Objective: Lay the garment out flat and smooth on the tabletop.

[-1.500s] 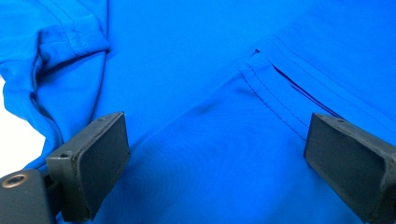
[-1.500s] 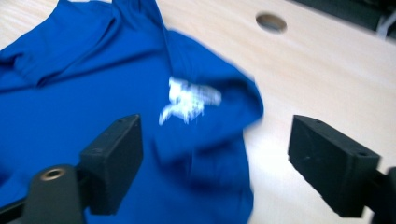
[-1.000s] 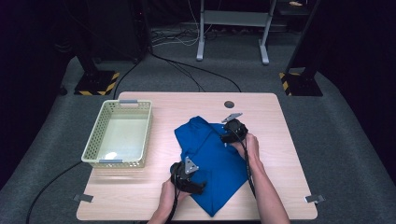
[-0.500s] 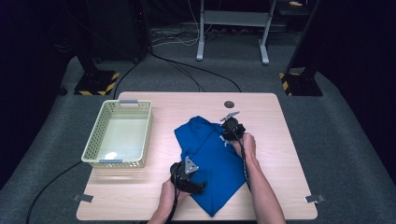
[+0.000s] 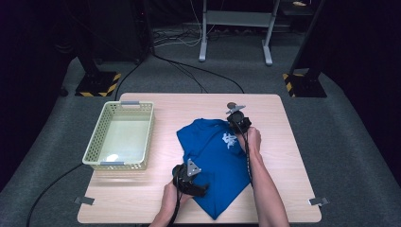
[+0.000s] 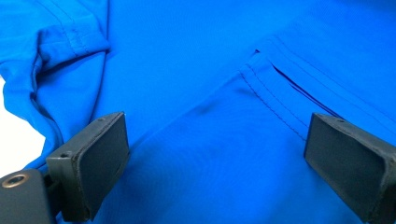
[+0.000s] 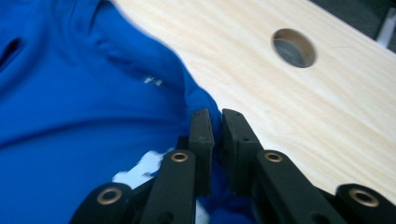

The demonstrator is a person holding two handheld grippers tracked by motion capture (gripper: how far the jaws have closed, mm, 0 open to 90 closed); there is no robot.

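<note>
Where overhead blurs: right tool [image 7: 217, 135] pinching shirt [image 7: 70, 102].

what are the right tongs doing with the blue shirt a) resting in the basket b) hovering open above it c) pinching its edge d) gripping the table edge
c: in the right gripper view the right tongs have just closed, with a fold of the blue shirt at its edge pinched between the pads, beside the bare table.
</note>
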